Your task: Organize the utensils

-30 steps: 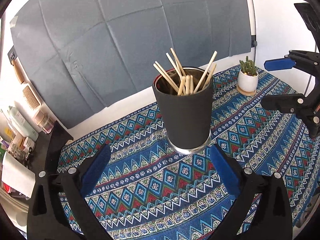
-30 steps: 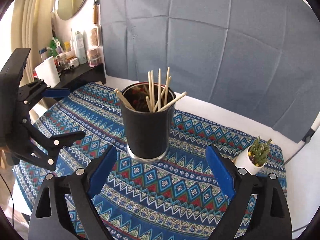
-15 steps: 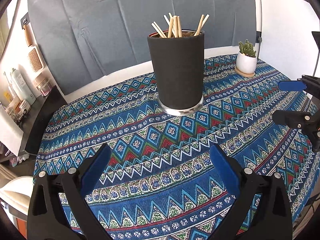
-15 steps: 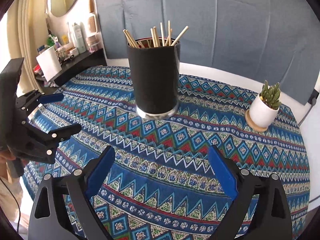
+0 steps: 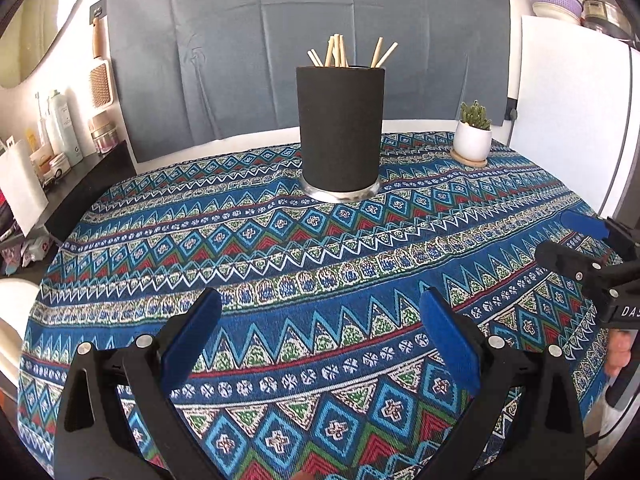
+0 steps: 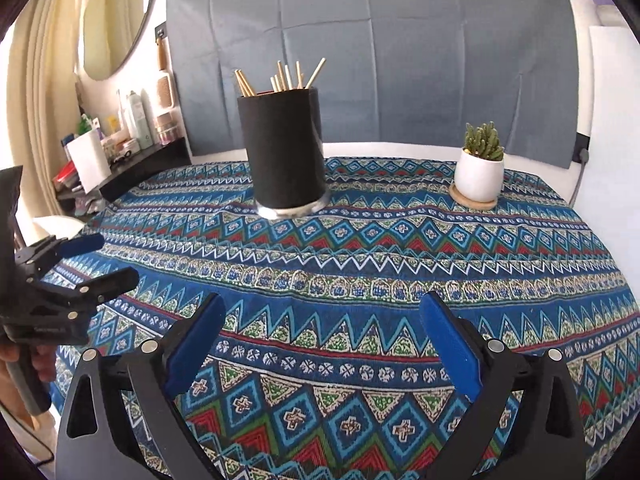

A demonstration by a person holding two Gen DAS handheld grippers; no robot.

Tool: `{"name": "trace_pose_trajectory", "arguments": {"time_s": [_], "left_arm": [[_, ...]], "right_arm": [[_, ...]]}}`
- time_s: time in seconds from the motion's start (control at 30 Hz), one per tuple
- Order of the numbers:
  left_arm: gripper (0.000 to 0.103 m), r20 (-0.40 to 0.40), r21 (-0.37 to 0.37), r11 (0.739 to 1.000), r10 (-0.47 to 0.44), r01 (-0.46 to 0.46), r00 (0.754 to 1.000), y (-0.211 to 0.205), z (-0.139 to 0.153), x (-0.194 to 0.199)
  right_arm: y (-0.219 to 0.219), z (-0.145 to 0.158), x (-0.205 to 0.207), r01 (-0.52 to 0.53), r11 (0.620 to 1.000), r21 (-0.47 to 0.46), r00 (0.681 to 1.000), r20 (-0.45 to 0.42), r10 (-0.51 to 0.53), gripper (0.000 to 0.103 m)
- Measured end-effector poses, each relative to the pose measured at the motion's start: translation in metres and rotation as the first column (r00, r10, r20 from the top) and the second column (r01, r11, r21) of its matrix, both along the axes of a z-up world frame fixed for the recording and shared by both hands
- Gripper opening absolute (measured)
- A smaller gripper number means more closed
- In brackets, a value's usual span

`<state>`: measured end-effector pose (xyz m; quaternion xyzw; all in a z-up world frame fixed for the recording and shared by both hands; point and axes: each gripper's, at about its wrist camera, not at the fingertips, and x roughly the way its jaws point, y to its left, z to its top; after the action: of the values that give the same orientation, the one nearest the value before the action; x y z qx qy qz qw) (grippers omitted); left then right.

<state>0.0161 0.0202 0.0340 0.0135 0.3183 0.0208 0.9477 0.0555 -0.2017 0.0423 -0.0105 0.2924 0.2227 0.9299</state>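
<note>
A black cylindrical holder (image 5: 339,128) (image 6: 285,146) stands upright on the patterned tablecloth at the far middle of the table. Several wooden chopsticks (image 5: 340,53) (image 6: 280,78) stick out of its top. My left gripper (image 5: 320,308) is open and empty, low over the near part of the table, well back from the holder. It also shows at the left edge of the right wrist view (image 6: 102,258). My right gripper (image 6: 322,312) is open and empty, equally far back. It shows at the right edge of the left wrist view (image 5: 564,234).
A small cactus in a white pot (image 5: 473,136) (image 6: 480,168) stands on a wooden coaster right of the holder. A dark side shelf (image 6: 132,160) with bottles and clutter is at the left. A grey backdrop (image 5: 304,40) hangs behind the table. A white board (image 5: 568,112) stands at the right.
Both grippers have drawn back from the holder toward the near edge of the table and dropped lower. The holder now looks smaller and farther away. Both stayed open.
</note>
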Motion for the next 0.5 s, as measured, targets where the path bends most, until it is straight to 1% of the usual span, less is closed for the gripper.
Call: {"name": "trace_pose_trajectory", "arguments": {"time_s": [0.1,0.17,0.23,0.3,0.33,0.4,0.47,0.5], "left_arm": [[0.097,0.018,-0.013,1.000,0.010,-0.009,1.000,-0.002,-0.005,-0.009],[0.097,0.025,0.002,1.000,0.009,-0.009,1.000,-0.006,-0.009,-0.014],[0.097,0.054,0.018,1.000,-0.014,0.013,0.998,-0.012,-0.011,-0.020],[0.097,0.077,0.028,1.000,-0.012,0.010,0.997,-0.016,-0.012,-0.024],[0.097,0.093,0.020,1.000,-0.014,0.012,0.996,-0.016,-0.012,-0.026],[0.097,0.097,-0.012,1.000,-0.015,0.016,0.995,-0.015,-0.013,-0.027],[0.097,0.104,-0.075,0.997,-0.026,0.034,0.994,-0.012,-0.014,-0.029],[0.097,0.100,-0.091,0.995,-0.022,0.031,0.995,-0.011,-0.015,-0.029]], "right_arm": [[-0.002,-0.007,-0.010,-0.004,1.000,0.030,1.000,0.007,0.004,0.094],[-0.001,-0.011,-0.015,-0.004,0.999,0.040,1.000,0.014,0.004,0.094],[0.001,-0.014,-0.017,0.002,0.999,0.037,1.000,0.020,-0.002,0.094],[0.001,-0.015,-0.019,0.003,0.999,0.047,1.000,0.028,-0.004,0.094],[0.000,-0.015,-0.020,0.006,0.998,0.055,0.999,0.035,-0.008,0.094],[0.000,-0.013,-0.024,0.015,0.998,0.065,0.998,0.060,-0.019,0.094],[0.000,-0.011,-0.027,0.006,0.997,0.071,0.996,0.090,-0.012,0.095],[0.000,-0.010,-0.028,0.003,0.997,0.071,0.995,0.100,-0.010,0.095]]}}
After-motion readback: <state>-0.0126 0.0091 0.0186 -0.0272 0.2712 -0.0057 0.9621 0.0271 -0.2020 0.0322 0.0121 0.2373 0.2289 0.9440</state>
